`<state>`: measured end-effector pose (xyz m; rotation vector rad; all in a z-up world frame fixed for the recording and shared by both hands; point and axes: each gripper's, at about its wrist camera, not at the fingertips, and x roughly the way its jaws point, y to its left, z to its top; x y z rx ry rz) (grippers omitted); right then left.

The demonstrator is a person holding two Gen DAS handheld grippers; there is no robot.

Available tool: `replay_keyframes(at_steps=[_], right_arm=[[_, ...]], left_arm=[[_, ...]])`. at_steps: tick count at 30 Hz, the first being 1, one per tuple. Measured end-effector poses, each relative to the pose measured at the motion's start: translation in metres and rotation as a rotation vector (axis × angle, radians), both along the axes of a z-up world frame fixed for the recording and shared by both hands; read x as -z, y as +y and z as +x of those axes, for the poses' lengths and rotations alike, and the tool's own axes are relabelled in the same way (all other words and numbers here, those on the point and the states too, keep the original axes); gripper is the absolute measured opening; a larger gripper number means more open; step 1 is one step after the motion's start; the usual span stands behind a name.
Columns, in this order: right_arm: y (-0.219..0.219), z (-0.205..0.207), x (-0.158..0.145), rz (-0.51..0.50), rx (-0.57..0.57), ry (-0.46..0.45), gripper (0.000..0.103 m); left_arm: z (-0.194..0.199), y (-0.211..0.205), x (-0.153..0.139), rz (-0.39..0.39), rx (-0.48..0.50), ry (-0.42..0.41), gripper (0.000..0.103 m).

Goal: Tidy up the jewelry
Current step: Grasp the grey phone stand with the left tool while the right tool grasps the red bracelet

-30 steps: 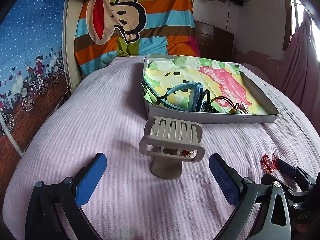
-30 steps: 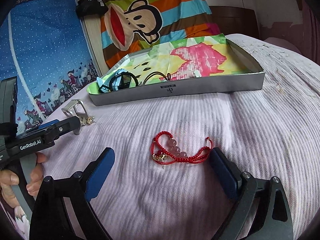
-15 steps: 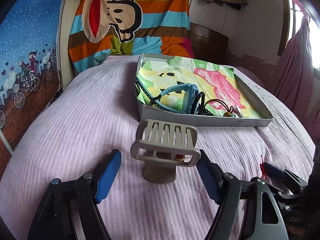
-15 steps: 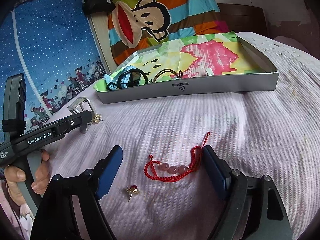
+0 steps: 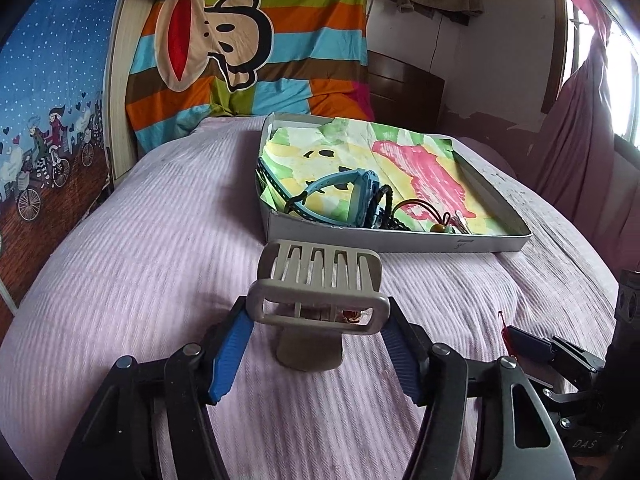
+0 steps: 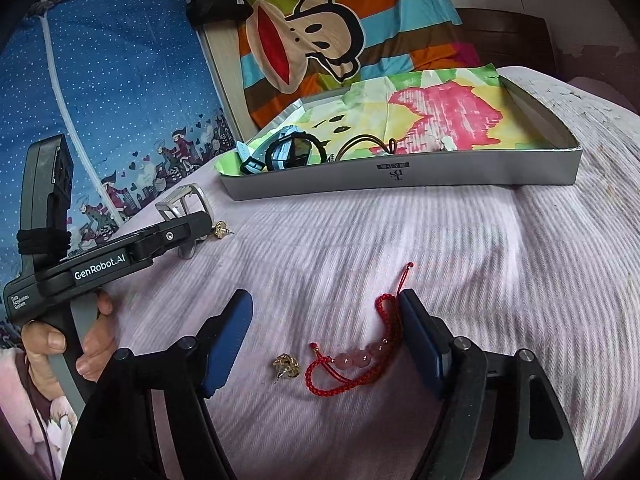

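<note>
Bed (image 6: 460, 248), lilac ribbed cover; everything sits on it. Far side: shallow grey box (image 6: 400, 178) lined with bright paper, already holding a blue watch (image 6: 280, 154) and cords.

Your left gripper (image 5: 316, 344): jaws partly open, straddling the beige slotted stand (image 5: 318, 296), pads just beside its rim on both sides; whether they touch, you cannot tell. A gold stud (image 6: 222, 229) lies by the stand's foot.

Your right gripper (image 6: 326, 344): jaws wide open, holding nothing, low over the cover. Red cord bracelet (image 6: 356, 354) with pink beads lies between them, crowded toward the right-hand finger (image 6: 420, 332); its loop touches or nearly touches that pad. Long axis runs roughly across the gap, tail pointing away toward the box. A second gold earring (image 6: 286, 364) lies just left of it, also inside the gap.

Right hand is the nearer one. Judgement: shift slightly right before closing, or you likely catch only the cord's edge, or the earring too.
</note>
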<state>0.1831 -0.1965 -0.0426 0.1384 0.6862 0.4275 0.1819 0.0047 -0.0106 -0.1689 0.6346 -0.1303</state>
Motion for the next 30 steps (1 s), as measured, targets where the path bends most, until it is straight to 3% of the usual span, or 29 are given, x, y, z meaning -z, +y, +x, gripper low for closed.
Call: replay_keyframes(at_steps=[4, 8, 16, 21, 23, 30], right_arm=[[0.0, -0.002, 0.0, 0.011, -0.011, -0.003, 0.069], [-0.004, -0.002, 0.0, 0.033, -0.011, -0.002, 0.059], [-0.014, 0.001, 0.005, 0.071, 0.027, 0.026, 0.032], [-0.021, 0.005, 0.009, 0.098, 0.058, 0.047, 0.009], [-0.024, 0.006, 0.009, 0.116, 0.063, 0.045, 0.005], [-0.028, -0.001, -0.002, 0.152, 0.046, 0.002, 0.004]], left_arm=[[-0.006, -0.004, -0.001, 0.009, 0.02, -0.01, 0.062], [-0.015, -0.006, -0.001, 0.005, 0.041, -0.022, 0.062], [-0.031, -0.004, 0.0, -0.003, 0.071, -0.04, 0.062], [-0.033, -0.005, -0.001, -0.002, 0.088, -0.044, 0.062], [-0.034, -0.005, -0.001, -0.007, 0.094, -0.047, 0.062], [-0.042, -0.006, -0.005, -0.011, 0.106, -0.073, 0.062]])
